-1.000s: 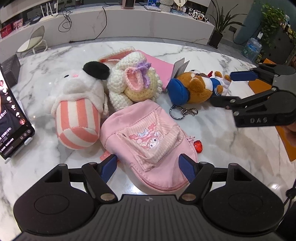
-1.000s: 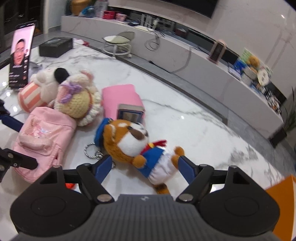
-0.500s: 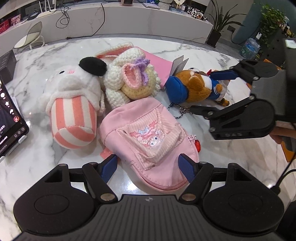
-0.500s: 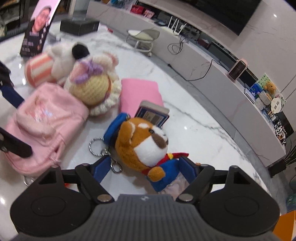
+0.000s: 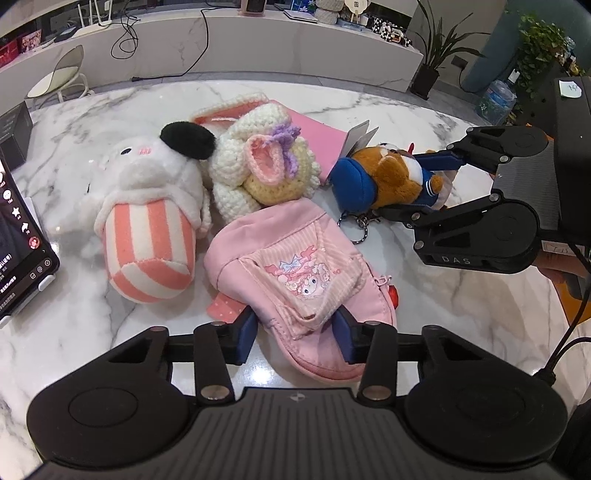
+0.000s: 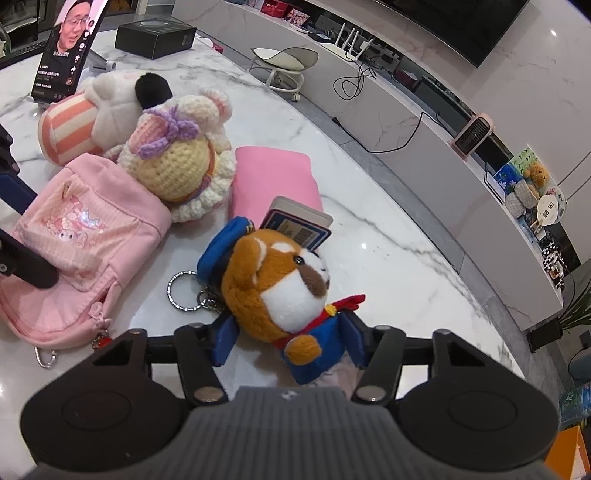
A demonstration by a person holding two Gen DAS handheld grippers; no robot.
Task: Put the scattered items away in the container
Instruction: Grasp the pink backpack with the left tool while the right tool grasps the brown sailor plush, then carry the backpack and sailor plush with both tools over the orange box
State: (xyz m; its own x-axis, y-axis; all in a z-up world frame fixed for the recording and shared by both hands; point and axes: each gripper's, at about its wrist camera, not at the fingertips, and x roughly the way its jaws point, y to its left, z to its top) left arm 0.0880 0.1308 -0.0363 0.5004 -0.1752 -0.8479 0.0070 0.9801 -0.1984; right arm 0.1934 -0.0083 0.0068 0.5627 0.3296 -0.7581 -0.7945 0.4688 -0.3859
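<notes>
A pink pouch bag (image 5: 295,266) lies on the marble table (image 5: 443,314); my left gripper (image 5: 295,332) is shut on its near end, the fabric bunched between the fingers. In the right wrist view the bag (image 6: 85,229) sits at the left. A brown plush (image 6: 266,288) in a blue cap and jacket, with a key ring (image 6: 181,291), lies by the bag. My right gripper (image 6: 290,332) is shut on the plush's body; the left wrist view shows that gripper (image 5: 417,184) clamping the plush (image 5: 388,177) from the right. A striped white plush (image 5: 147,206) and a crochet bunny (image 5: 258,158) lie behind the bag.
A pink folded item (image 6: 273,173) and a small blue booklet (image 6: 299,221) lie behind the brown plush. A phone on a stand (image 5: 18,240) is at the table's left, with a black box (image 6: 155,33) beyond it. A red charm (image 5: 393,293) hangs off the bag.
Both grippers moved forward and narrowed: the left closed on the pink bag's near end, the right closed around the brown plush's body.
</notes>
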